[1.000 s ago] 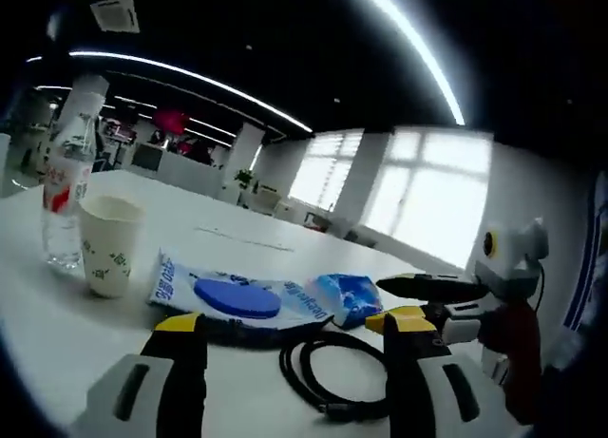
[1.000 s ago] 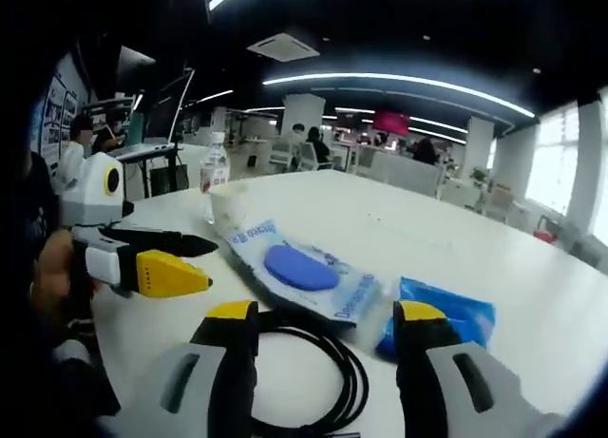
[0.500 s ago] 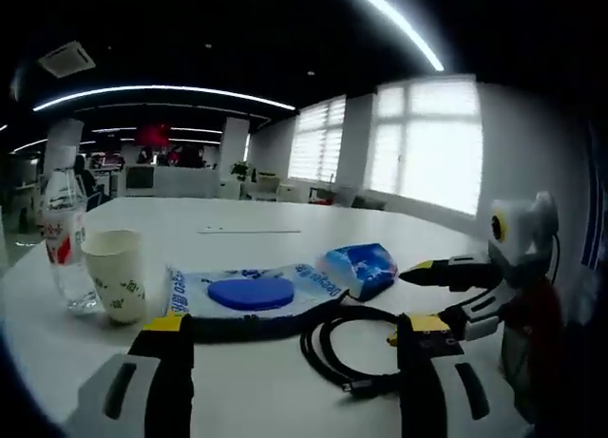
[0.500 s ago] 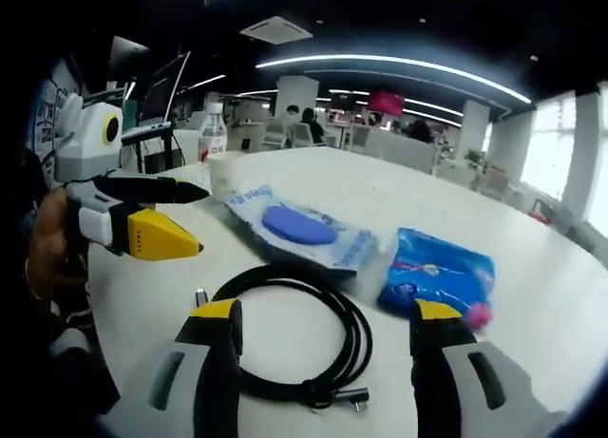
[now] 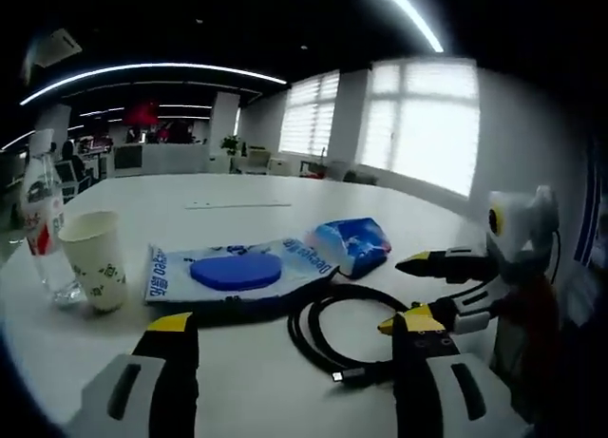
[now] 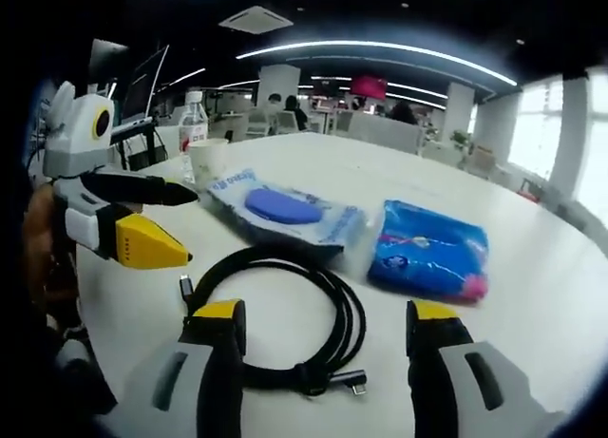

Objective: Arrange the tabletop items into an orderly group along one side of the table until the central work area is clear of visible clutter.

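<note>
A coiled black cable (image 5: 328,335) lies on the white table (image 5: 249,376) just ahead of my left gripper (image 5: 293,326), which is open and holds nothing. Behind the cable lie a white wipes pack with a blue oval lid (image 5: 237,271) and a blue packet (image 5: 353,245). A paper cup (image 5: 93,272) and a water bottle (image 5: 42,224) stand at the left. My right gripper (image 6: 325,316) is open over the cable (image 6: 285,310), with the wipes pack (image 6: 280,210) and blue packet (image 6: 432,248) beyond. Each gripper shows in the other's view, both open: right gripper (image 5: 390,295), left gripper (image 6: 188,227).
The cup (image 6: 209,158) and bottle (image 6: 193,134) stand at the table's far left edge in the right gripper view. Bare tabletop (image 6: 560,295) stretches behind and to the right of the items. Desks, chairs and windows fill the office beyond.
Both cameras have shifted, so the cable now shows in full in front of each gripper. The items on the table have not moved. Both grippers stay open.
</note>
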`<state>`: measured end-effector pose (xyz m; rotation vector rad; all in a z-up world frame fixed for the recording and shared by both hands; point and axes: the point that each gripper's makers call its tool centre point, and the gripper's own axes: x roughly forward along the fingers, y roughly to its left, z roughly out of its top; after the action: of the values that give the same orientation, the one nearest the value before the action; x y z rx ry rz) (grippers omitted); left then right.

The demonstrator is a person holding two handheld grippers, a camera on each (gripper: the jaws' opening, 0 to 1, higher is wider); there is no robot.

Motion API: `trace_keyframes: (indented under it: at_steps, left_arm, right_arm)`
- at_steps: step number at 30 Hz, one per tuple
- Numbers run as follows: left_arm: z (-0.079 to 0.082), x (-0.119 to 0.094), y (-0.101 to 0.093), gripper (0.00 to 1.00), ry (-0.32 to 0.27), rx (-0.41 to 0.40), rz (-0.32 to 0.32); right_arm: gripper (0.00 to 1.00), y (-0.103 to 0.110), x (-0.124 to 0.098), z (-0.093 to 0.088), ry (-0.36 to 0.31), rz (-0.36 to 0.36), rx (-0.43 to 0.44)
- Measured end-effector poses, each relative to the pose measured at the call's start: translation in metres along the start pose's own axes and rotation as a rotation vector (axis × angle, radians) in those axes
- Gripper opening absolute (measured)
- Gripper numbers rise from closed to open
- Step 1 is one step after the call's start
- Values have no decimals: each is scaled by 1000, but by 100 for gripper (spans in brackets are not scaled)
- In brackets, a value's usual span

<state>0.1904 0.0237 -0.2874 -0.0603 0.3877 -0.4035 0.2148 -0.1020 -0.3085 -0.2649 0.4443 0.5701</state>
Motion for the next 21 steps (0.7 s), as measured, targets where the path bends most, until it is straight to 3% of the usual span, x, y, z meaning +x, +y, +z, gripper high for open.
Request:
trace_keyframes:
  at_steps: [5,12,15,21]
  left_arm:
    - [-2,5,-1,81,32,-22,-24]
    - [-2,16,2,77,49,-22,-2]
    - [-1,20,-5,75,45,-76,-38]
    - [-6,27,-10,72,80,-46,-10]
  right_arm:
    - [62,-3,3,-6,21,-21,21]
    - [57,-3,7,-13,34,-34,87]
    - [53,-7,8,-15,27,-70,113]
    - [46,-8,11,-21,64,-120,152]
